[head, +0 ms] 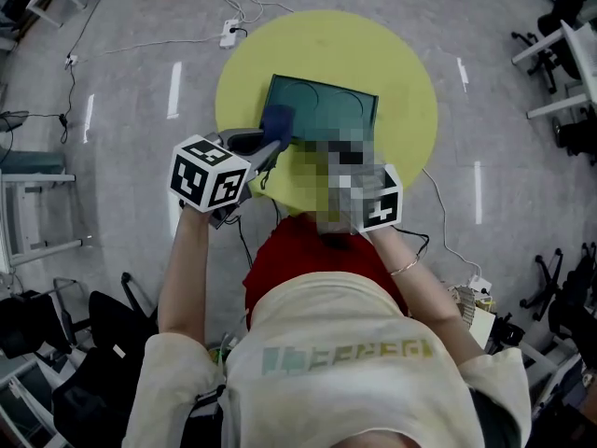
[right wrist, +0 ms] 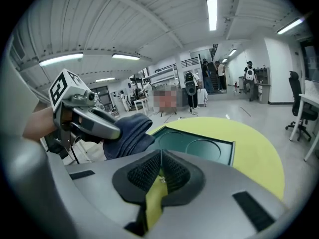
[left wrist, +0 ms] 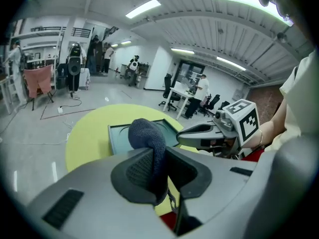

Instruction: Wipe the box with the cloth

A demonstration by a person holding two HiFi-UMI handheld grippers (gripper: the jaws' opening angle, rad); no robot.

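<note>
A dark green flat box (head: 322, 110) lies on the round yellow table (head: 410, 82). My left gripper (head: 272, 141) is shut on a dark blue cloth (head: 277, 119), which hangs over the box's near left corner. In the left gripper view the cloth (left wrist: 148, 141) bulges up between the jaws, with the box (left wrist: 119, 136) behind it. My right gripper's marker cube (head: 382, 210) shows near the table's front edge; its jaws are hidden there. In the right gripper view my right gripper (right wrist: 160, 171) is shut on nothing, beside the cloth (right wrist: 127, 133) and the box (right wrist: 199, 148).
A power strip (head: 229, 34) and cables lie on the grey floor beyond the table. Desks and office chairs (head: 560, 54) stand at the right, a metal rack (head: 28, 203) at the left. People stand far off in the hall (left wrist: 199, 91).
</note>
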